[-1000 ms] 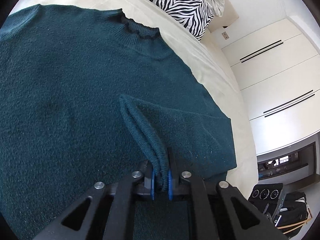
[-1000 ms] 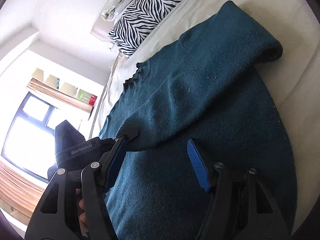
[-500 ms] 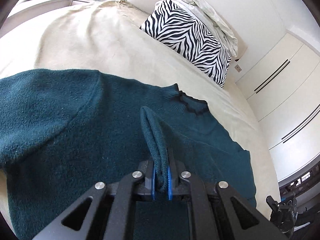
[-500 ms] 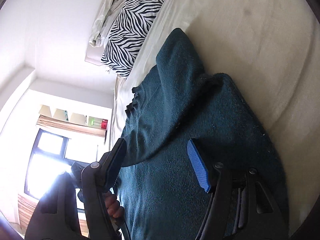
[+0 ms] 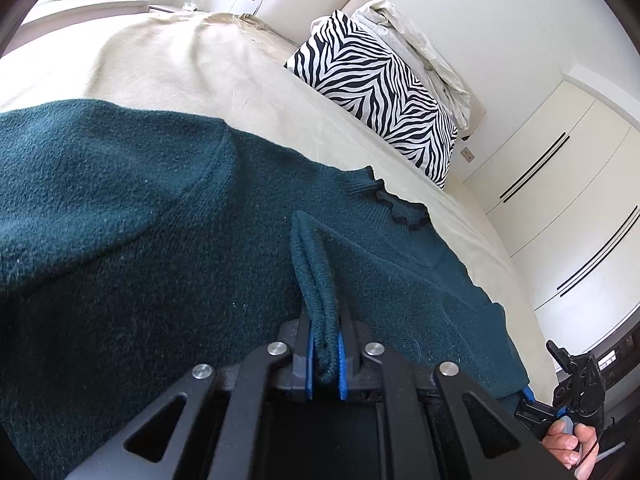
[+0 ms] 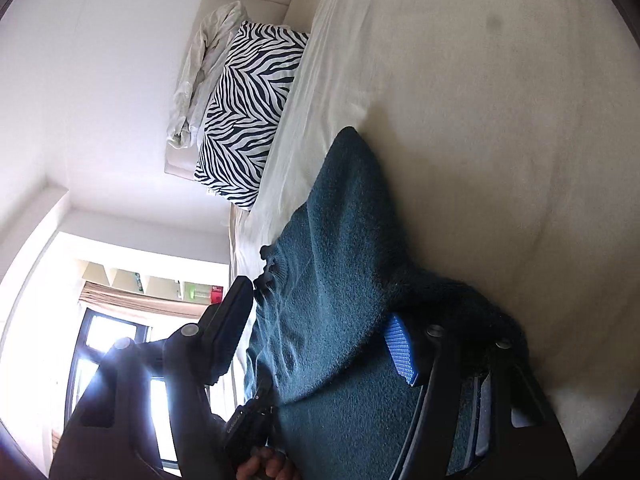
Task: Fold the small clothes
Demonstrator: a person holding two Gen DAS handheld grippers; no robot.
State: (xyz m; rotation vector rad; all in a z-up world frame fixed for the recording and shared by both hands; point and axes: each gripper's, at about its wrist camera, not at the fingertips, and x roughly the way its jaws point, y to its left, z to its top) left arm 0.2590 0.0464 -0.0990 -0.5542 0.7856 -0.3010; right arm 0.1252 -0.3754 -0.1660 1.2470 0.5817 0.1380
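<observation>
**A:** Where's the garment, and what have you got hold of?

**B:** The dark teal knitted sweater (image 5: 168,240) lies spread on the cream bedspread (image 5: 192,64), neckline toward the far zebra-striped pillow (image 5: 384,92). My left gripper (image 5: 323,354) is clenched on a ribbed edge of the knit, a cuff or hem I think, lifted in a narrow loop over the sweater's body. My right gripper (image 6: 320,344) is closing, its blue pads either side of a fold of sweater; the black finger (image 6: 228,332) stands clear of the wool and the blue finger looks to sit right against it, so I'd say nothing is pinched there yet.

**A:** How will it handle?

**B:** Soft and limp, I'd judge, with some weight. A thick fuzzy knit sags and stretches if dragged by one point. It shouldn't slip from ribbed pads, and it isn't fragile. I'd hold the firmer ribbed edges or a doubled fold, both hands level, and lay it over rather than pull.

**A:** Any writing?

**B:** Small pale lettering on the other gripper's black body (image 6: 240,420), too small to read. No label shows on the sweater.
</observation>
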